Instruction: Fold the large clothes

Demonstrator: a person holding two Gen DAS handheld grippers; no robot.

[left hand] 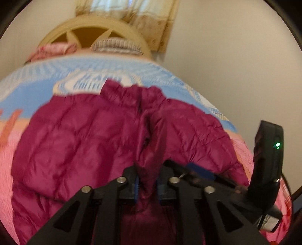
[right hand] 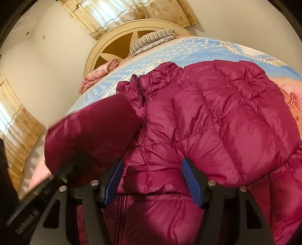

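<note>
A magenta quilted puffer jacket [left hand: 79,135] lies on a bed, collar toward the headboard. My left gripper [left hand: 148,185] is shut on a raised fold of the jacket, pinched between its blue pads. In the right wrist view the jacket [right hand: 217,116] fills the middle, and one sleeve [right hand: 90,135] is lifted over its left side. My right gripper [right hand: 152,181] is open just above the jacket's lower front, blue pads apart, holding nothing. The other gripper's black body [left hand: 268,162] shows at the right of the left wrist view.
The bed has a blue, white and pink patterned cover [right hand: 143,58]. A striped pillow [right hand: 151,40] and a pink folded cloth [right hand: 98,75] lie by the round cream headboard [right hand: 98,49]. Curtains [right hand: 105,13] hang behind. Walls stand beside the bed.
</note>
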